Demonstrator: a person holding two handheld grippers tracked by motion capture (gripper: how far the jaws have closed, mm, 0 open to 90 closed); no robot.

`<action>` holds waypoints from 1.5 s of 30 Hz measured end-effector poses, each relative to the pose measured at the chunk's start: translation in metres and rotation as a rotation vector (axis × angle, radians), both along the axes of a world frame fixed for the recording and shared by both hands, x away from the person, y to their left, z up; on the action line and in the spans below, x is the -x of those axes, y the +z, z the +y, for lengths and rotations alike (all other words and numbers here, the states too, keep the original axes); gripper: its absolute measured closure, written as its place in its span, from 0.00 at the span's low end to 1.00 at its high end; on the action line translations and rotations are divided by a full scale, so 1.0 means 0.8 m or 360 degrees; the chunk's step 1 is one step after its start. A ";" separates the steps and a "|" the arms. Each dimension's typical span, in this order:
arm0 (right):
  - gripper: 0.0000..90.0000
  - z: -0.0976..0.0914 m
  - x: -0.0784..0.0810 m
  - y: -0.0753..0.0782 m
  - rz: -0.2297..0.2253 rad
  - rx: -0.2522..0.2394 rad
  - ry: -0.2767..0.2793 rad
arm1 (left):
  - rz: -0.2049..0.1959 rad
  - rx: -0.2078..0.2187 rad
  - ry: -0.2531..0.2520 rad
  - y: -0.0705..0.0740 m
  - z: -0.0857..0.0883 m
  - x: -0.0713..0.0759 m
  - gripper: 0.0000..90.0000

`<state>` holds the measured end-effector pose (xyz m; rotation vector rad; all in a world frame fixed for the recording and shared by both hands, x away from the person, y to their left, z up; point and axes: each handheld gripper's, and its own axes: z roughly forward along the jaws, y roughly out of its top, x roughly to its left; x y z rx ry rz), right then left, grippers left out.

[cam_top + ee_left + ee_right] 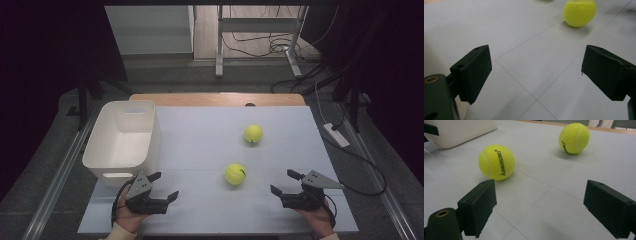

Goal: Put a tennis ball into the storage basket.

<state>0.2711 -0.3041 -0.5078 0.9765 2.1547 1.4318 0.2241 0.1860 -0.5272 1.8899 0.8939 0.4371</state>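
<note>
Well, both grippers hover low at the near edge of the white table (pixel 210 125), jaws spread wide with nothing between them; the left gripper (pixel 166 186) sits at seven o'clock, the right gripper (pixel 281 182) at five; the nearer tennis ball (pixel 235 174) lies between them, toward twelve; the farther tennis ball (pixel 253 133) rests well beyond it; the white bin (pixel 121 140) stands at ten o'clock.

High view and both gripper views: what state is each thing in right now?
Left gripper: open, nothing between the jaws.
Right gripper: open, nothing between the jaws.
Near ball: loose on the table, untouched, between the two grippers.
Far ball: loose on the table, untouched.
Bin: upright at the table's left, looks empty.
Table: white top with thin seam lines.
</note>
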 end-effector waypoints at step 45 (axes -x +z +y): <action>0.14 -0.001 0.001 -0.002 0.0009 0.0005 0.0008 | 0.0028 0.0040 -0.0042 0.011 -0.011 -0.002 0.09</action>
